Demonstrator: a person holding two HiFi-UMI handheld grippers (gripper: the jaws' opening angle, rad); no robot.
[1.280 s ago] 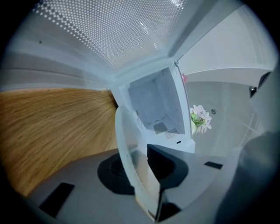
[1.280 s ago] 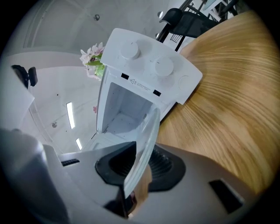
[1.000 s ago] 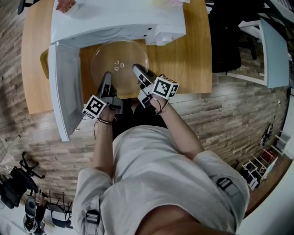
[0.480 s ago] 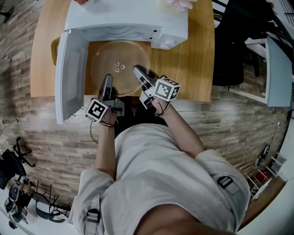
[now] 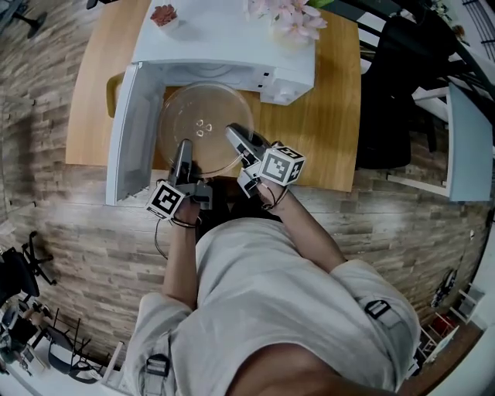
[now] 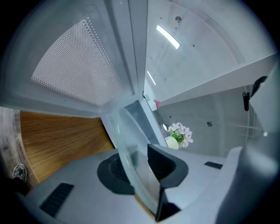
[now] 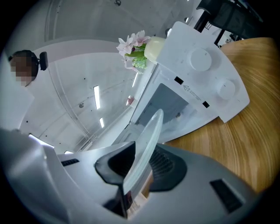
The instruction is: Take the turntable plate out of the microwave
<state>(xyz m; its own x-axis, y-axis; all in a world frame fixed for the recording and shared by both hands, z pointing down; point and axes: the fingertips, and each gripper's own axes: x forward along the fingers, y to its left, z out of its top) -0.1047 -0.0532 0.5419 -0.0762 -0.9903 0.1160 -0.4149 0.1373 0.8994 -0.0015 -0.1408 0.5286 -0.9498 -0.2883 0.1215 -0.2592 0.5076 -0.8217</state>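
Moved: both grippers have come up with the turntable plate (image 5: 203,128) since 1 second ago, and the microwave top now shows in full in the head view.
Turntable plate: clear glass disc, outside the microwave (image 5: 224,39), held above the wooden table (image 5: 332,116) just in front of the open cavity.
Left gripper (image 5: 183,147): clamped on the plate rim at about 7 o'clock; in the left gripper view the glass edge (image 6: 124,131) runs between the 2 dark pads of that gripper (image 6: 140,168).
Right gripper (image 5: 234,133): pinching the rim at about 4 o'clock; its jaws have just been opening a little, yet in the right gripper view the plate edge (image 7: 146,144) still sits pressed between the pads of that gripper (image 7: 133,168).
Microwave: white, at 12 o'clock from the plate.
Door (image 5: 128,139): swung wide open at 9 o'clock from the plate.
Flowers (image 5: 290,15): pink, on the microwave top at its 1 o'clock corner.
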